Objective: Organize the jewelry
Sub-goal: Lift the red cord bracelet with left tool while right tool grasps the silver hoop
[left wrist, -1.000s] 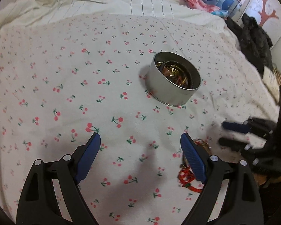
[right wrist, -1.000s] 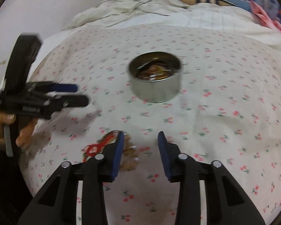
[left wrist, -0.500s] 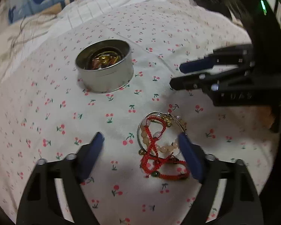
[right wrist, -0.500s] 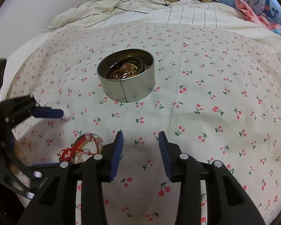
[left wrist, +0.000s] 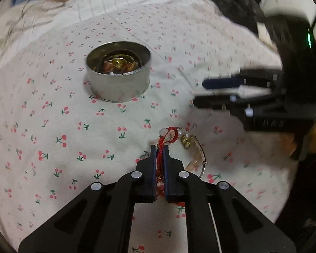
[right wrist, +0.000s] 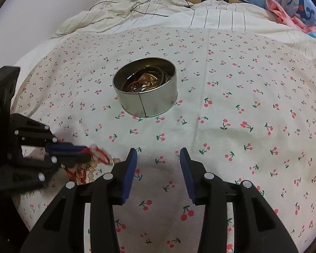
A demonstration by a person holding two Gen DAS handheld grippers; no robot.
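On the cherry-print bed sheet [right wrist: 231, 109], well short of the tin [left wrist: 118, 71], our left claw [left wrist: 159, 154] is clamped on the red cord bracelet [left wrist: 168, 136]. It looks light and limp, tangled with a thin wire bangle [left wrist: 201, 154] and pale beads [right wrist: 90, 168] (liable to drag along) — so the cord is the safest hold. Our right claw [right wrist: 158, 158] hangs apart, jaws opening on nothing.

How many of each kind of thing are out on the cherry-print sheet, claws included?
Round metal tin with jewelry inside: 1
Red cord bracelet: 1
Pale bead bracelet: 1
Thin metal bangle: 1
Claws: 2, the left claw and the right claw
Total: 6
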